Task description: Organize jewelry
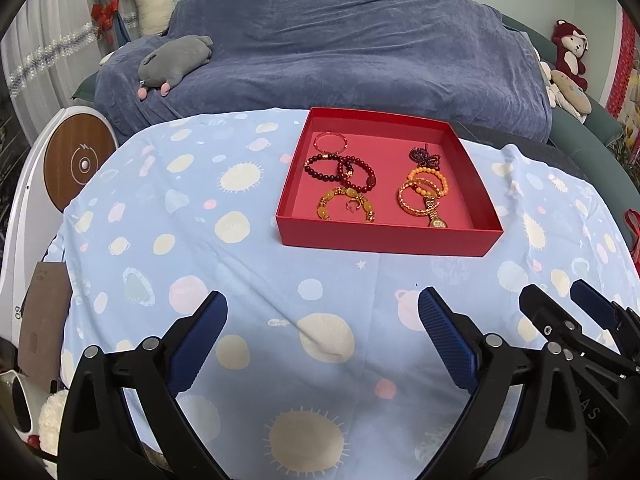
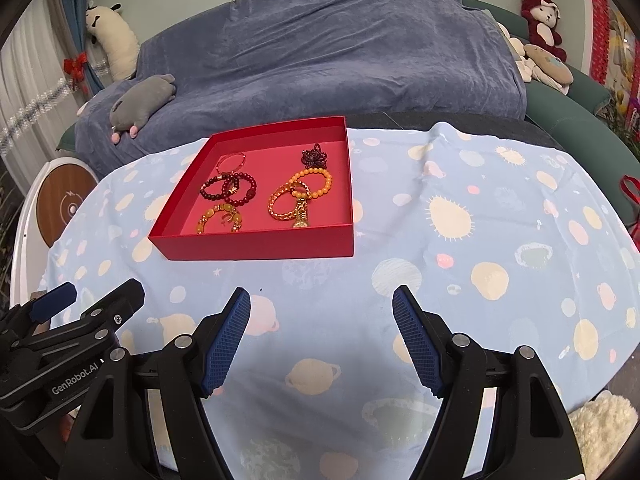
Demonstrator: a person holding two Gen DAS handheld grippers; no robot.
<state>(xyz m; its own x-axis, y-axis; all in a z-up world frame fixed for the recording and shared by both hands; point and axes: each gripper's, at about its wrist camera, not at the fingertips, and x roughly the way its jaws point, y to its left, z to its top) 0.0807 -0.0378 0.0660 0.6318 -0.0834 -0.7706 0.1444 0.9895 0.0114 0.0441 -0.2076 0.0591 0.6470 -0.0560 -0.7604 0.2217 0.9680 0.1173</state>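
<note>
Jewelry is all sitting in the red box (image 1: 390,236) right now, a shallow open tray on the table.

The left gripper (image 1: 322,338) has its jaws spread really wide with nothing between them, just bare tablecloth (image 1: 200,220) showing in the gap. Its blue ribbed pads (image 1: 444,336) aren't touching anything. The right gripper (image 2: 322,338) is open too, a bit less wide, also empty. The two are side by side, near each other, both angled down at the cloth and well short of the box. Each one peeks into the other's camera view at the edge.

The cloth is light blue with planets, suns and pastel blobs on it. The red box sits on it, toward the far edge of the table.

Inside the box, left side: a thin pink bangle (image 1: 330,142) at the back, then two dark red bead bracelets (image 1: 340,172) overlapping each other, then a yellow-amber bracelet (image 1: 346,209) nearest the front wall. Right side: a dark beaded bow-looking piece (image 1: 425,157) at the back, an orange bead bracelet (image 1: 427,181) in front of it, a gold bangle (image 1: 416,200) overlapping that, and a small gold watch (image 1: 437,220) lying across them toward the front.

Past the table there's a sofa under a blue throw (image 1: 360,48), with a grey plush (image 1: 176,62) lying on its left part and a red monkey plush (image 1: 570,52) off to the right.
</note>
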